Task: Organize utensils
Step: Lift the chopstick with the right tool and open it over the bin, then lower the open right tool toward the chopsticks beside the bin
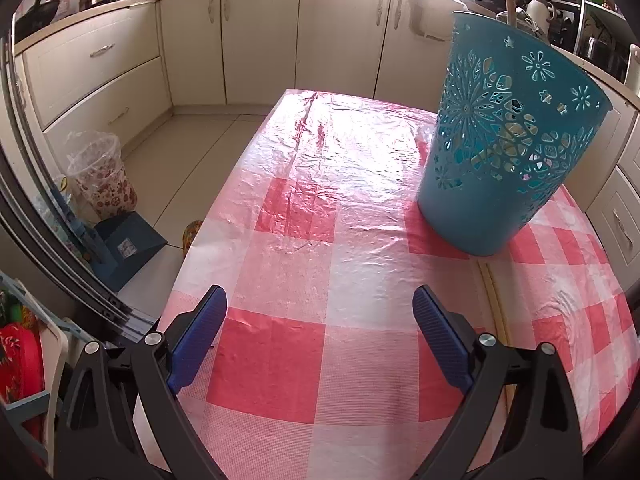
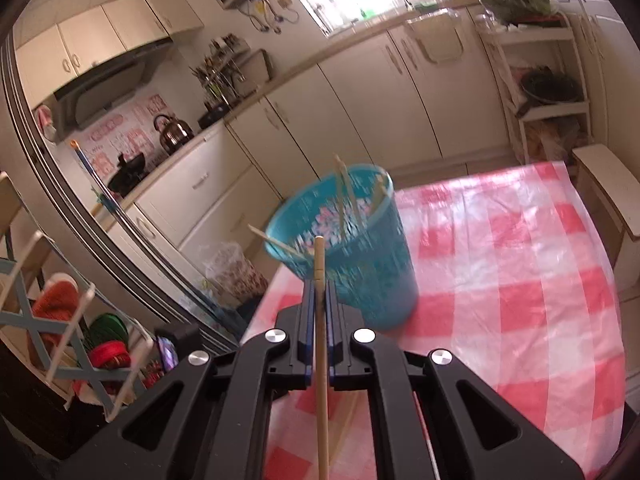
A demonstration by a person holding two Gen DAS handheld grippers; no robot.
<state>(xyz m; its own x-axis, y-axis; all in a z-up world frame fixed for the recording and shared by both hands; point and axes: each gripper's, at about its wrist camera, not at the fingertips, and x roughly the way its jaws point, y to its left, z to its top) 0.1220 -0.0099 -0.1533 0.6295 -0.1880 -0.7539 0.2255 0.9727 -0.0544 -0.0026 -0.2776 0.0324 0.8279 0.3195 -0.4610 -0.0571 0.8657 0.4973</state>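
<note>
A teal perforated basket (image 1: pixel 508 136) stands on the red-and-white checked table (image 1: pixel 304 216) at the right. My left gripper (image 1: pixel 320 320) hangs open over the cloth, nothing between its blue pads. A pair of pale chopsticks (image 1: pixel 494 300) lies on the cloth below the basket, beside the right pad. In the right wrist view my right gripper (image 2: pixel 319 292) is shut on a wooden chopstick (image 2: pixel 321 360), whose tip rises toward the blurred teal basket (image 2: pixel 360 264). Several chopsticks (image 2: pixel 346 196) stand in that basket.
Cream kitchen cabinets (image 1: pixel 256 36) line the far wall. A lined waste bin (image 1: pixel 100 176) and a blue dustpan (image 1: pixel 128 244) sit on the floor left of the table. A rack with red and green items (image 2: pixel 80 332) stands at the left. More chopsticks (image 2: pixel 348 412) lie under the right gripper.
</note>
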